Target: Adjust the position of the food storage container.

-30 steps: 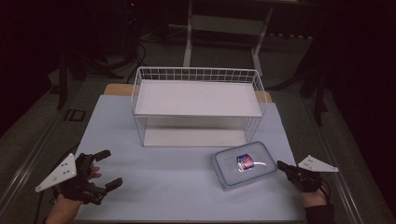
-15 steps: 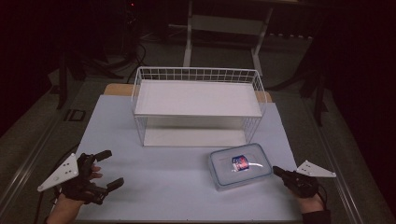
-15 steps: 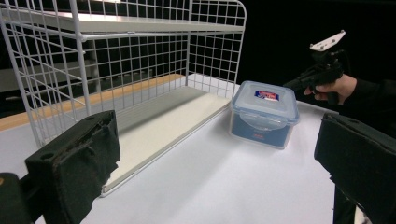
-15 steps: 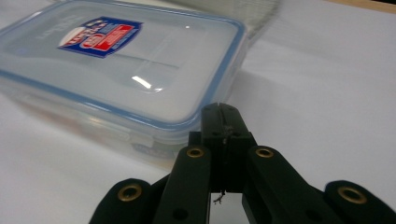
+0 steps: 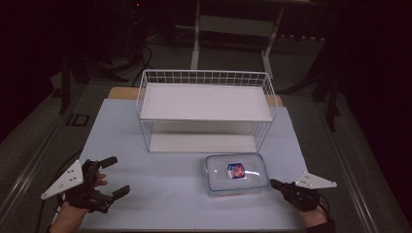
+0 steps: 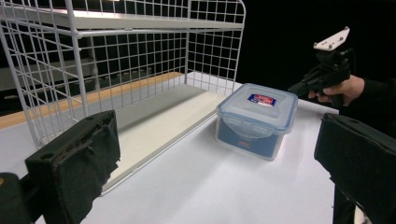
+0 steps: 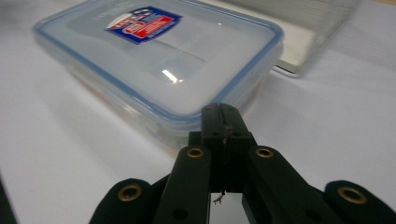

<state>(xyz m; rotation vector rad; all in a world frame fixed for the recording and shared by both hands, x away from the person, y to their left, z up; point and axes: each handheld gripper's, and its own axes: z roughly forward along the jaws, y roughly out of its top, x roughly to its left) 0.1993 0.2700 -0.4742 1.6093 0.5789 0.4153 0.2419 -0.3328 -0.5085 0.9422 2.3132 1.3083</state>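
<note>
A clear plastic box [image 5: 236, 174] with a blue-rimmed lid and a red and blue sticker lies on the pale mat, in front of the white wire rack [image 5: 206, 102]. My right gripper [image 5: 273, 183] is shut with nothing between its jaws, and its tips rest against the box's right end. The right gripper view has those closed tips [image 7: 223, 116] at the rim of the box lid [image 7: 154, 60]. My left gripper [image 5: 119, 175] is open and empty at the mat's front left. Its view faces the box [image 6: 257, 119], the rack [image 6: 93, 28] and the right gripper [image 6: 299, 88].
The rack has a solid white upper shelf and a white base plate [image 5: 201, 142] under it, with its front side open. Bare mat [image 5: 160, 194] lies between the two grippers. The table's front edge is close to both hands, and the floor around it is dark.
The right gripper has moved left along the table with the box ahead of it; the box now sits further left. The left gripper has stayed where it was.
</note>
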